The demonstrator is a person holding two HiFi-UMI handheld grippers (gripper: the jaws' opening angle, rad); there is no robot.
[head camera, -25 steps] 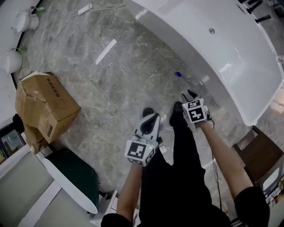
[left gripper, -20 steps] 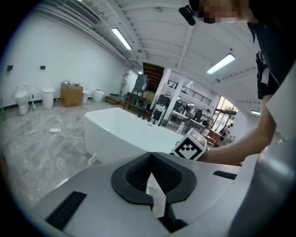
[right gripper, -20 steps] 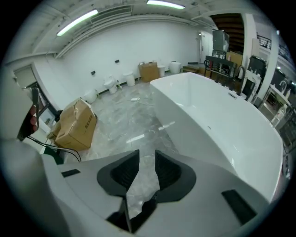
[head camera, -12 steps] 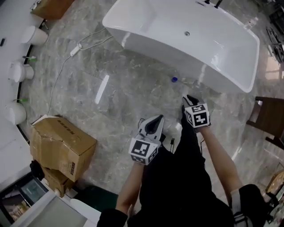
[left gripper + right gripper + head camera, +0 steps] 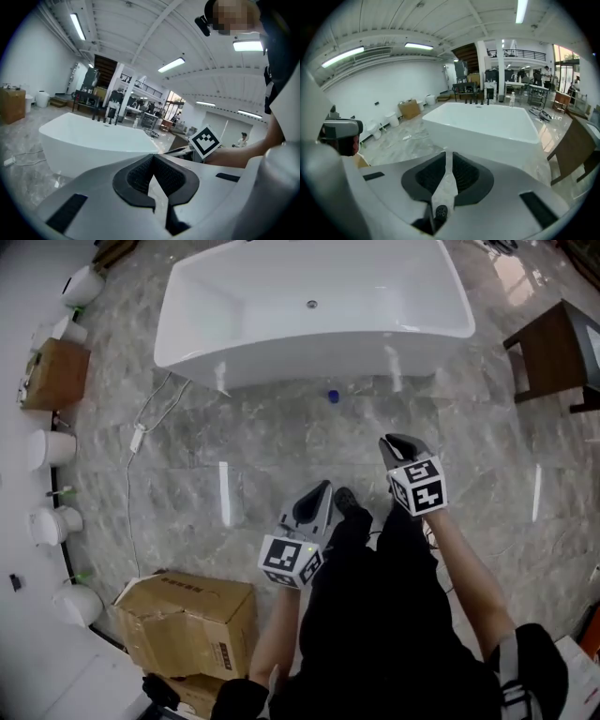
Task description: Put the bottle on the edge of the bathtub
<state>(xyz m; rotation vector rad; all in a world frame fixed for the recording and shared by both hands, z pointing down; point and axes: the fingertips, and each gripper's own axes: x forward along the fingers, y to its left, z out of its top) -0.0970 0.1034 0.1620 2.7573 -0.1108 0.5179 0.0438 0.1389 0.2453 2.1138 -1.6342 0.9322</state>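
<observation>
Bottle (image 5: pixel 333 397), known by its blue cap, lay on the grey marble floor just beside the near wall of the white bathtub (image 5: pixel 375 345), not on its edge; its clear body was hard to make out. Both claws were held well back from the bathtub, on the person's side, neither touching the bottle. Left claw (image 5: pixel 322 491) was clenched, its dark pads meeting at the tips with nothing between them. Right claw (image 5: pixel 397 442) had just been closing; a narrow slit remained between its pads, empty, with only the floor showing through. Right claw sat nearer the bathtub than the left. A white cable (image 5: pixel 141 435) trailed off the bathtub's left end. A cardboard box (image 5: pixel 187 622) stood well apart from the bathtub, beside the person.
</observation>
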